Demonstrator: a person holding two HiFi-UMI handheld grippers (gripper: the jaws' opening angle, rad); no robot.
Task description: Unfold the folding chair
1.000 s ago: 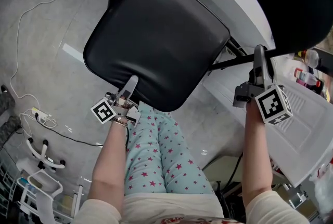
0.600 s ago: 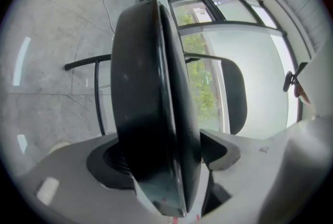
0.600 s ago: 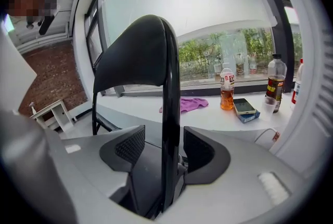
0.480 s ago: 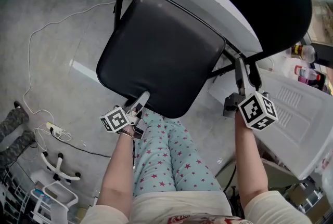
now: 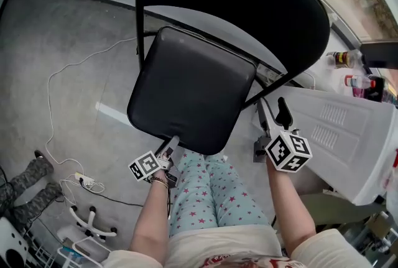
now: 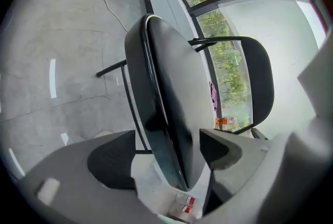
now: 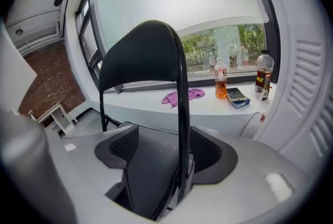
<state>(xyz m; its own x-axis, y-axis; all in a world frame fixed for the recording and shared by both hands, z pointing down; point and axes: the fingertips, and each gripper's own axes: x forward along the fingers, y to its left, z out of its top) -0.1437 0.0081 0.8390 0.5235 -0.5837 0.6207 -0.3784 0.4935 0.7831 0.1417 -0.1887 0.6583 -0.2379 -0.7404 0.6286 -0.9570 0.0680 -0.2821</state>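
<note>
The black folding chair stands on grey floor, its padded seat point(image 5: 193, 89) below the curved backrest point(image 5: 236, 5). My left gripper point(image 5: 171, 147) is at the seat's near edge. In the left gripper view the seat point(image 6: 171, 114) fills the gap edge-on and the gripper point(image 6: 169, 158) is shut on it. My right gripper point(image 5: 273, 114) is at the chair's right side. In the right gripper view the thin black frame tube point(image 7: 182, 114) runs up between the jaws of the gripper point(image 7: 165, 153), close to the right pad, with room to its left. The backrest point(image 7: 140, 56) rises beyond.
A white cable point(image 5: 68, 74) trails over the floor to a power strip point(image 5: 84, 180). A white ribbed panel point(image 5: 336, 130) stands right of the chair. Behind it a white sill point(image 7: 208, 103) carries bottles point(image 7: 221, 80), a pink cloth point(image 7: 179, 95) and a phone point(image 7: 238, 95). The person's star-patterned legs point(image 5: 205, 198) are near.
The chair now sits lower and further off in the head view, with the whole backrest showing. Both grippers stayed at the seat edge and side tube. The right fingers stand wider apart.
</note>
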